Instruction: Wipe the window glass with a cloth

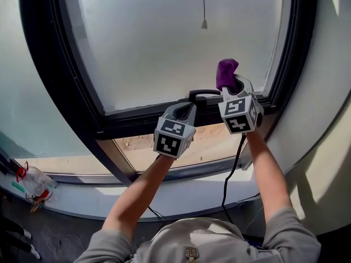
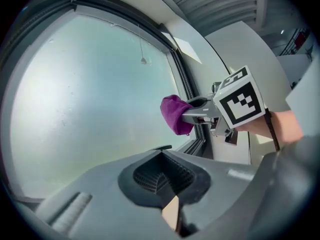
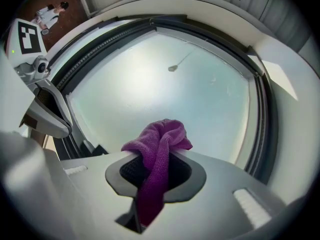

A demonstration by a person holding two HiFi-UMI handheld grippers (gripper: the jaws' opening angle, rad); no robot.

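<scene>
Window glass [image 1: 164, 43]: a large frosted pane in a dark frame [image 1: 66, 75], filling most of the head view and both gripper views.
Cloth [image 1: 226, 73]: purple and bunched, held up in front of the pane's lower right part, near the frame's corner. Whether it touched the glass could not be told.
Right hand-held gripper [image 1: 233, 85]: jaws closed on the cloth. In the right gripper view the cloth [image 3: 160, 139] ran down between the jaws of this hand-held gripper [image 3: 156, 168], and its loose end bulged out above them towards the pane [image 3: 160, 84].
Left hand-held gripper [image 1: 185, 109]: jaws together with nothing between them, as its own view showed [image 2: 162, 176]. It was raised just below the pane's bottom edge, pointing at the glass [image 2: 85, 94].
Relation of the two: the left one sat lower and beside the right one, apart from it. The left gripper view showed the right hand-held gripper [image 2: 194, 112] side-on with the cloth [image 2: 175, 113] at its tip.
Handle [image 1: 204, 93]: black, on the bottom rail of the frame, between the two hand-held grippers.
Pull cord [image 1: 204, 24]: hung in front of the upper glass, ending in a small weight.
Cable [image 1: 230, 174]: dark, trailing down from the right hand-held gripper along the forearm.
Bottle [image 1: 35, 182]: clear, with red parts, lying on the sill at the far lower left.
</scene>
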